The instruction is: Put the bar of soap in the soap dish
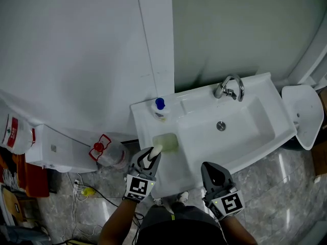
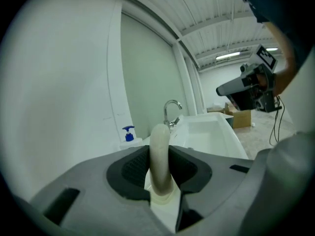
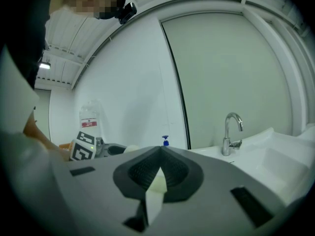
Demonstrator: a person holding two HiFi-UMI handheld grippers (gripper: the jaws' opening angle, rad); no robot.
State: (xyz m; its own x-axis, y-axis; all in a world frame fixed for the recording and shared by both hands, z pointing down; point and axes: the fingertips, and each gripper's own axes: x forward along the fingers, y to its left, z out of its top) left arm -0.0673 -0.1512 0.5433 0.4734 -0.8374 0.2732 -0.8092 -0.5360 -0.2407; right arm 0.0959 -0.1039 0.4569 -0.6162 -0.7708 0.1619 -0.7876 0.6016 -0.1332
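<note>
In my left gripper [image 1: 152, 154] a cream bar of soap [image 1: 156, 149] stands on edge, and the jaws are shut on it. The left gripper view has the bar [image 2: 160, 154] upright between the dark pads, its rounded end poking past the tips of the left gripper [image 2: 160, 149]. A pale green soap dish [image 1: 166, 142] sits on the sink's left ledge, just beyond the bar. My right gripper [image 1: 214, 173] hovers at the sink's front edge; the tips of the right gripper [image 3: 160, 151] meet, with nothing held.
The white sink [image 1: 255, 147] has a chrome faucet [image 1: 231, 88] at the back and a drain [image 1: 220, 126] in the basin. A blue-capped pump bottle [image 1: 160, 107] stands behind the dish. A red valve [image 1: 99, 147] and cables lie on the floor at left.
</note>
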